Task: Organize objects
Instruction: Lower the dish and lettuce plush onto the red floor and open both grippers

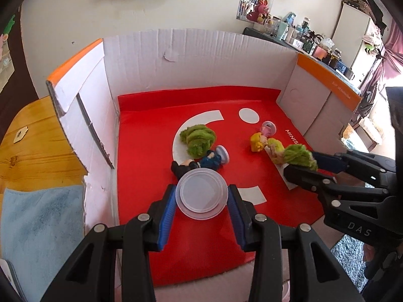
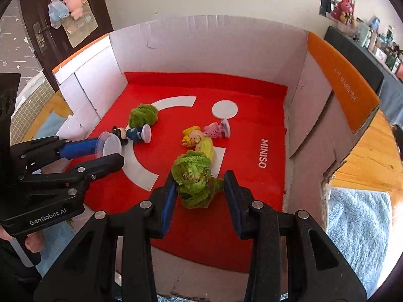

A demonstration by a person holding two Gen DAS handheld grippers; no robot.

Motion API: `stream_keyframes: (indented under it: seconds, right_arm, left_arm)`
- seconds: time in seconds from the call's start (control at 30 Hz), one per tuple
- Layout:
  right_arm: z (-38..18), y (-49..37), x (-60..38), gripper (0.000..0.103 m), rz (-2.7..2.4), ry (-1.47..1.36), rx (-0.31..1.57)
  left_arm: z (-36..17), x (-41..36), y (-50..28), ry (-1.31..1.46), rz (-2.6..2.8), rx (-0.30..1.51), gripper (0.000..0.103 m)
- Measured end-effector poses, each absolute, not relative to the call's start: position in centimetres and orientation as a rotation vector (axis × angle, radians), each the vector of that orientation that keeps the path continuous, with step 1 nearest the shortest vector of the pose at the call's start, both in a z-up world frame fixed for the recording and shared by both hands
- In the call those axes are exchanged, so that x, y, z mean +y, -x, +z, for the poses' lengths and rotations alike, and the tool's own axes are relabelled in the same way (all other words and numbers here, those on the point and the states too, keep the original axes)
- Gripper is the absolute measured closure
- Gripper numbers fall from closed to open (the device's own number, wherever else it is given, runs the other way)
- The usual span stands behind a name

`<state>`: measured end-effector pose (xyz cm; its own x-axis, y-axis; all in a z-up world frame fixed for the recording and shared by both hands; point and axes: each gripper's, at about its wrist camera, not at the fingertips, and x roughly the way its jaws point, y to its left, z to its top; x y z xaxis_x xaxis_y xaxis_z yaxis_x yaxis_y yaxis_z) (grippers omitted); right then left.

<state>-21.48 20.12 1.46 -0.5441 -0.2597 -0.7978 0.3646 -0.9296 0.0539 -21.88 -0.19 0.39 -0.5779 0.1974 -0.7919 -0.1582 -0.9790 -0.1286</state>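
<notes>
My left gripper [image 1: 201, 196] is shut on a clear round plastic lid [image 1: 201, 195], held above the red mat; it also shows in the right wrist view [image 2: 109, 146]. My right gripper [image 2: 199, 191] has a fuzzy green cabbage toy [image 2: 194, 178] between its fingers, touching the left pad, with a gap at the right pad. That cabbage also shows in the left wrist view [image 1: 299, 156]. A second green cabbage toy [image 1: 199, 139] lies mid-mat. A dark-blue figurine [image 1: 201, 163] lies just beyond the lid. A yellow-haired pink figurine [image 2: 201, 133] lies by the right gripper.
Everything lies on a red mat [image 2: 252, 151] inside an open white cardboard box with orange flaps [image 2: 340, 80]. The box walls [image 1: 95, 130] stand on three sides. A wooden table [image 1: 30, 146] and a blue towel [image 1: 37, 226] lie outside.
</notes>
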Motion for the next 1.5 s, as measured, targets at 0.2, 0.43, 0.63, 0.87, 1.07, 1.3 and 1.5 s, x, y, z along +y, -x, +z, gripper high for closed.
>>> stream_keyframes:
  seconds: [0.2, 0.43, 0.63, 0.87, 1.07, 1.3, 1.5]
  right_arm:
    - [1.9, 21.9, 20.5, 0.068, -2.499, -1.219, 0.142]
    - [1.5, 22.6, 20.0, 0.068, -2.471, -1.221, 0.149]
    - [1.2, 22.8, 20.2, 0.068, -2.443, -1.267, 0.141]
    - [0.9, 22.8, 19.9, 0.068, -2.408, -1.306, 0.151]
    - [1.0, 23.5, 19.9, 0.068, -2.418, -1.319, 0.16]
    - [0.6, 23.7, 19.6, 0.068, -2.414, -1.334, 0.188]
    - [0.6, 23.7, 19.8, 0.068, -2.415, -1.333, 0.186]
  left_arm:
    - [0.4, -0.1, 22.2, 1.328, 2.632, -0.062, 0.061]
    - [0.2, 0.1, 22.6, 1.334, 2.638, -0.05, 0.061]
    - [0.2, 0.0, 22.6, 1.335, 2.638, -0.05, 0.061]
    - [0.1, 0.0, 22.8, 1.339, 2.643, -0.045, 0.061]
    - [0.0, 0.0, 23.2, 1.342, 2.648, -0.038, 0.061]
    - [-0.2, 0.1, 23.4, 1.353, 2.644, -0.036, 0.061]
    - [-0.3, 0.1, 23.5, 1.352, 2.643, -0.042, 0.061]
